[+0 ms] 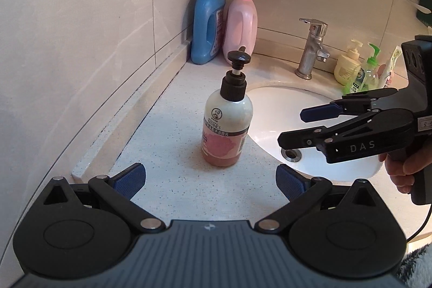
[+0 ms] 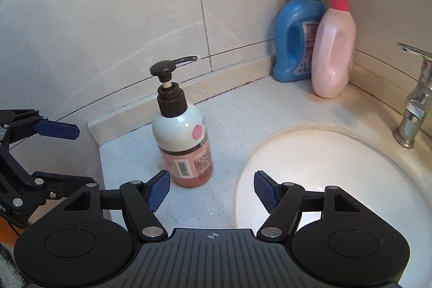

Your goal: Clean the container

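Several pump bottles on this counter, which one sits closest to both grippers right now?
The dark-capped pump bottle standing alone on the counter left of the sink. The pink pump bottle stands back in the corner; the two green-tinted ones stand beyond the faucet.

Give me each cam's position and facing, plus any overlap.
Left wrist: behind the open left claw, facing the pump bottle, faucet and sink; the right claw and a hand show.
Right wrist: behind the open right claw, facing the wall corner; the left claw sits at left.
Shared: pump bottle, sink, blue jug, pink bottle.
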Motion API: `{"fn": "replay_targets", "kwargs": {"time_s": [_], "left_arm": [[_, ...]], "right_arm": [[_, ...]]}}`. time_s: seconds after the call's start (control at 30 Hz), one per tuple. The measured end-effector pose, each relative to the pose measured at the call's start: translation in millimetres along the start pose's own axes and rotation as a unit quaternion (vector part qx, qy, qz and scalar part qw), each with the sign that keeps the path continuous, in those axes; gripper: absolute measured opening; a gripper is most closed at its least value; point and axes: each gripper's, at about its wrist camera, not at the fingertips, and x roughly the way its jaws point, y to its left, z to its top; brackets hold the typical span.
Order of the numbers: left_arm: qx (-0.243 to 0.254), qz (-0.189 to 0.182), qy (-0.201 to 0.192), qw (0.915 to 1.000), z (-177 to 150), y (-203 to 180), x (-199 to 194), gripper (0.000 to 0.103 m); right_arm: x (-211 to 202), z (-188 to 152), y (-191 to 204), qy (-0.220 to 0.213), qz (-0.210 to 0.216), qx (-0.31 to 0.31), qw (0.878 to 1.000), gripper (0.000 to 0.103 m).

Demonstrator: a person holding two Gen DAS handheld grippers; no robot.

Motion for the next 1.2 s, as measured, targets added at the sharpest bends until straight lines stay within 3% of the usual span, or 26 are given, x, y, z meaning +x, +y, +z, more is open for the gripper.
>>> {"fn": "replay_targets", "kwargs": {"time_s": [0.73, 1.2], "left_arm": [[0.002, 0.018, 0.010, 0.9998, 4.2, -54.7, 2.3, 0.103], [0.007, 0.024, 0.000, 0.9997, 1.2, -105.7, 3.9, 0.103]], "right_arm": [[-127.0, -82.2, -120.8, -0.021, -0.131, 0.092, 0.987, 0.071], [-158.6, -108.3, -221.6, -0.013, -0.234, 0.139, 0.962, 0.075]]}}
